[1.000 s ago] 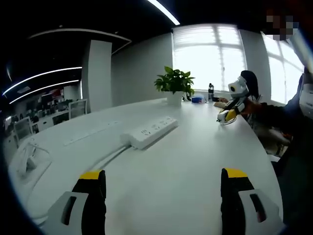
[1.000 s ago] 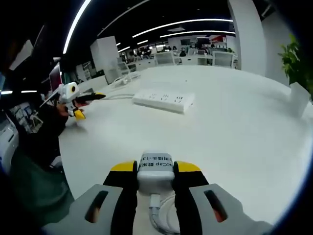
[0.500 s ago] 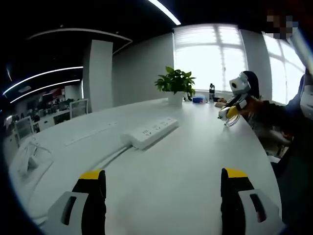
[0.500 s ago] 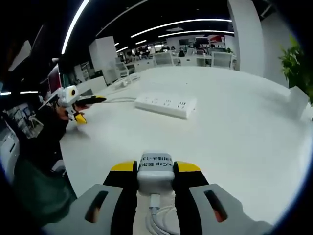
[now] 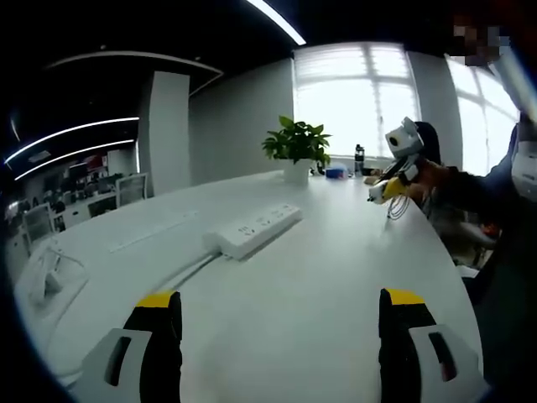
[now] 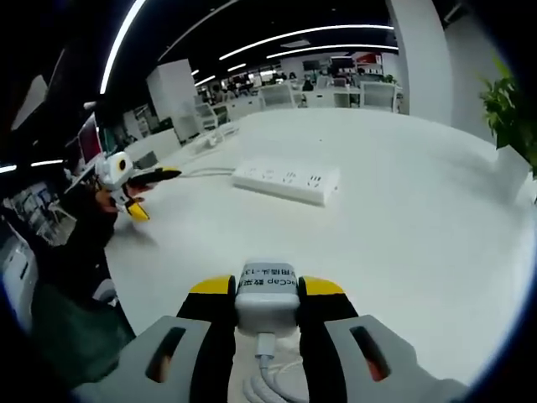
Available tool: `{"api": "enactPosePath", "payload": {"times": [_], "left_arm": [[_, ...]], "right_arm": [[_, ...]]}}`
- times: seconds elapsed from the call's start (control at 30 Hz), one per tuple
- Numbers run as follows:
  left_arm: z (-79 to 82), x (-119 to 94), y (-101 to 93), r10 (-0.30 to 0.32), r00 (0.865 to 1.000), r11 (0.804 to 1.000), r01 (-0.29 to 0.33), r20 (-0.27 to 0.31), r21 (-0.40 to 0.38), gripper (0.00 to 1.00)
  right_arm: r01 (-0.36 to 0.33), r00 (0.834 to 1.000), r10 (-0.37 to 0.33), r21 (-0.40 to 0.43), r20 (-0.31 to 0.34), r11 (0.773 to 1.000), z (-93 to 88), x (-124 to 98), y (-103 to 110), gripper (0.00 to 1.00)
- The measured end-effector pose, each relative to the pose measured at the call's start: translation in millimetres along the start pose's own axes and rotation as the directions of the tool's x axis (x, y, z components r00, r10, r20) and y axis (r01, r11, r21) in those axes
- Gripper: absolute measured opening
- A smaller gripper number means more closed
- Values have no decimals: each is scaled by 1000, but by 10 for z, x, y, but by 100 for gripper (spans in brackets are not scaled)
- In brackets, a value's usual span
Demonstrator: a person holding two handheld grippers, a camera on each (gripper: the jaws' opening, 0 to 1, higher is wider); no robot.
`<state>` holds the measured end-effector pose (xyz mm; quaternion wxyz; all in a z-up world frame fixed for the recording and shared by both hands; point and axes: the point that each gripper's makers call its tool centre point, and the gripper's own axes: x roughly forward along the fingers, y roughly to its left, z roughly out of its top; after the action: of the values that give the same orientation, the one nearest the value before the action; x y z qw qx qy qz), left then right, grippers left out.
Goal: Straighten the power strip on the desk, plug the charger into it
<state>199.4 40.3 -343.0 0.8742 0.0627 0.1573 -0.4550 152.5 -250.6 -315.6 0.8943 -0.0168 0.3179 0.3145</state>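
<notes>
The long white plastic power strip (image 6: pixel 287 180) lay flat on the white tabletop (image 6: pixel 403 227), its pale cable (image 5: pixel 180 274) running off one end, with nothing plugged into its sockets. In the left gripper view it sat slantwise, well ahead of the fingers. The small white block charger (image 6: pixel 267 295) was still off the strip, clamped between the yellow-tipped fingers of the right gripper (image 6: pixel 267 290) with its white cord (image 6: pixel 277 382) coiling beneath, held low over the tabletop and well short of the strip. The left gripper (image 5: pixel 281 323) hung with its fingers spread wide and nothing between them. Judging by this, the charger was picked up, but the plugging-in, and perhaps the straightening, remained. A green potted plant (image 5: pixel 295 147) stood beyond, near the bright window (image 5: pixel 357 92).
</notes>
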Motion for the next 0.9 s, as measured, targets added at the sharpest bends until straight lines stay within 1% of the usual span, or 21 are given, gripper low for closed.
{"api": "enactPosePath", "payload": {"times": [0.3, 0.57, 0.6, 0.63, 0.73, 0.9], "left_arm": [[-25, 1, 15, -8, 1000, 1000, 8, 1, -5, 99], [-14, -3, 49, -8, 1000, 1000, 8, 5, -6, 99], [-15, -2, 47, -8, 1000, 1000, 8, 5, -5, 99], [-16, -3, 51, -8, 1000, 1000, 8, 4, -3, 99], [-22, -8, 56, -6, 1000, 1000, 6, 1, 1, 99], [-5, -30, 35, -3, 1000, 1000, 3, 9, 5, 99]], "right_arm": [[1, 1000, -1, 3, -18, 1000, 103, 54, 34, 26], [10, 1000, -11, -3, -21, 1000, 220, 46, 41, 26], [7, 1000, -7, 1, -28, 1000, 223, 47, 49, 26], [5, 999, -4, 19, -51, 1000, 216, 37, 57, 26], [18, 999, -17, 15, -49, 1000, 338, -16, 36, 26], [34, 997, -34, 0, -62, 999, 445, -45, 21, 26]]}}
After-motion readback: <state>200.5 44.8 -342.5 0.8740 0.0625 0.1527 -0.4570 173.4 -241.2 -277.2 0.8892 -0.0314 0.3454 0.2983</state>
